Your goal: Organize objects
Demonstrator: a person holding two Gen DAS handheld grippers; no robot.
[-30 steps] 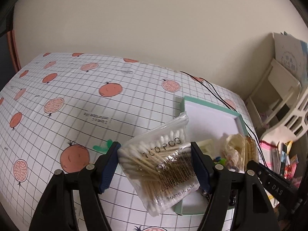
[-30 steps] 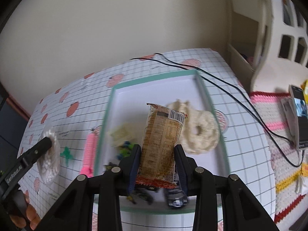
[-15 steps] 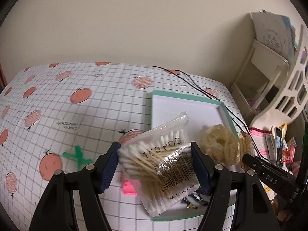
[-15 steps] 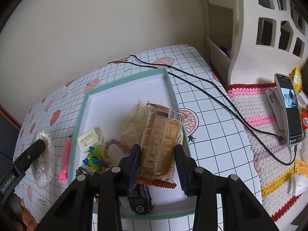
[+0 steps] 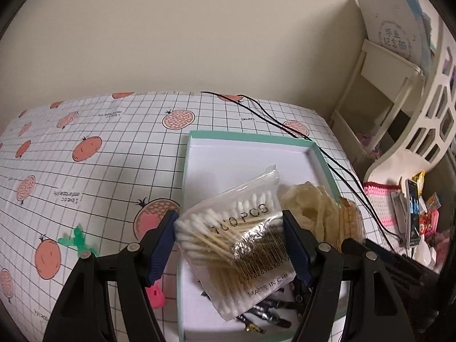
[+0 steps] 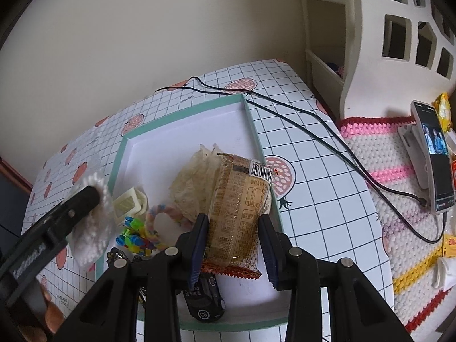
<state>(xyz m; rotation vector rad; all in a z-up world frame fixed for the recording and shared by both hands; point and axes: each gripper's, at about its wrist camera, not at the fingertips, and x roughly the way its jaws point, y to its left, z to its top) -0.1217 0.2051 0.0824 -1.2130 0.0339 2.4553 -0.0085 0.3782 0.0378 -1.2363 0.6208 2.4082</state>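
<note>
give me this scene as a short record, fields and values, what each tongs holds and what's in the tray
left tongs: shut on swab bag, over tray
right tongs: shut on snack pack, over tray
tray: teal rim, white inside, on table
in tray: loofah, toy car, rope ring, white clip, coloured pegs
beside tray: pink item, green item
cable: black, crosses table

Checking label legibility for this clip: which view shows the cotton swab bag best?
The left wrist view. There the cotton swab bag fills the centre between the left gripper fingers, print and barcode readable. The right wrist view shows it only at the left edge, blurred and partly hidden behind a gripper finger.
</note>
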